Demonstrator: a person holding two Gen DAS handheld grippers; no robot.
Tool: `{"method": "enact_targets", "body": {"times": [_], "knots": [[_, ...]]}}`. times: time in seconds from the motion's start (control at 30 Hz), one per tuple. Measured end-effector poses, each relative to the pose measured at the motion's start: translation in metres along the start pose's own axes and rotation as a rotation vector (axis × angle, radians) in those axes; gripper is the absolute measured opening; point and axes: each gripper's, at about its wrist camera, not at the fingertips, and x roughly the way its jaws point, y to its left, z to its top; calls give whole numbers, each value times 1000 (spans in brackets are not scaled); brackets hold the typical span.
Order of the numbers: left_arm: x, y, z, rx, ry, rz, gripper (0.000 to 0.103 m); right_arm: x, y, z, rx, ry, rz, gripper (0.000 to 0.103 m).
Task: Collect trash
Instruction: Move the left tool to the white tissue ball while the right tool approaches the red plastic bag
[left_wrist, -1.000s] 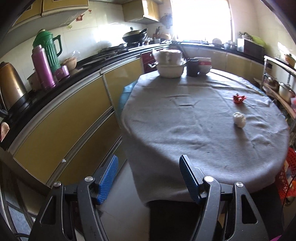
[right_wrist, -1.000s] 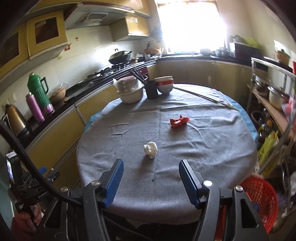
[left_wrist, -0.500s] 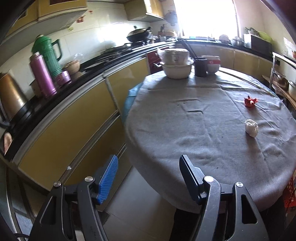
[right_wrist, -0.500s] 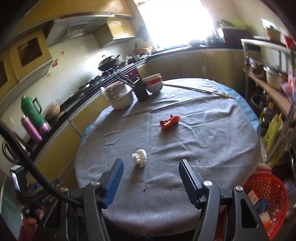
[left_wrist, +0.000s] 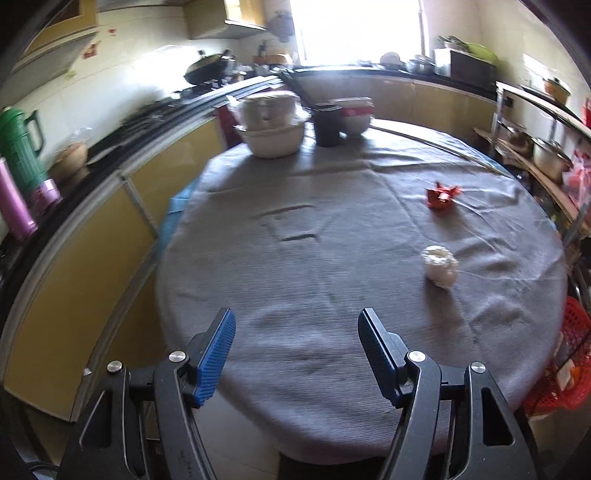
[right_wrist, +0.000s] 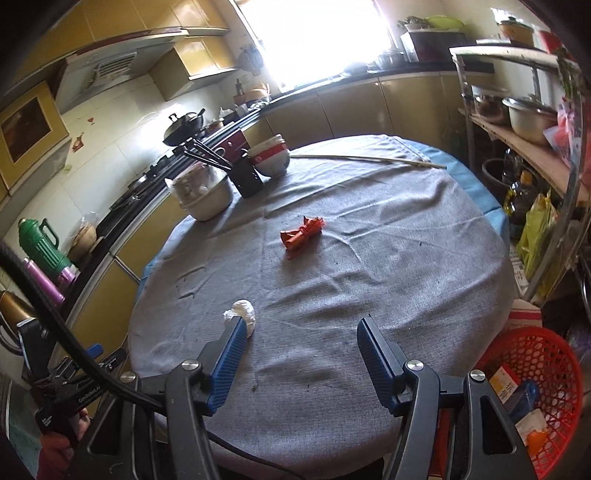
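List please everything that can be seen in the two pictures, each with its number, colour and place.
crumpled tissue: 1, white, near side of the table, beside the right gripper's left finger
crumpled wrapper: 1, red, middle of the table
tablecloth: 1, grey, covering the round table
stacked bowls: 1 stack, cream, far edge of the table
chopstick holder: 1, black, between the two bowl stacks
striped bowls: 1 stack, white with red band, far edge
long stick: 1, pale, far edge of the table
basket: 1, red, on the floor right of the table, packaging inside
thermos: 1, green, on the counter at left
wok: 1, black, on the stove
left gripper: 1, black with blue pads, open, above the table's near edge
right gripper: 1, black with blue pads, open, above the table
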Motion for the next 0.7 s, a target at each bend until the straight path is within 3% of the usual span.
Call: {"method": "enact_targets", "body": {"times": [0.33, 0.7], "knots": [[20, -56, 28, 59, 68, -168, 70, 4, -28, -1, 89, 2, -5, 66], [15, -75, 20, 74, 104, -183, 70, -21, -65, -3, 193, -44, -1, 66]]}}
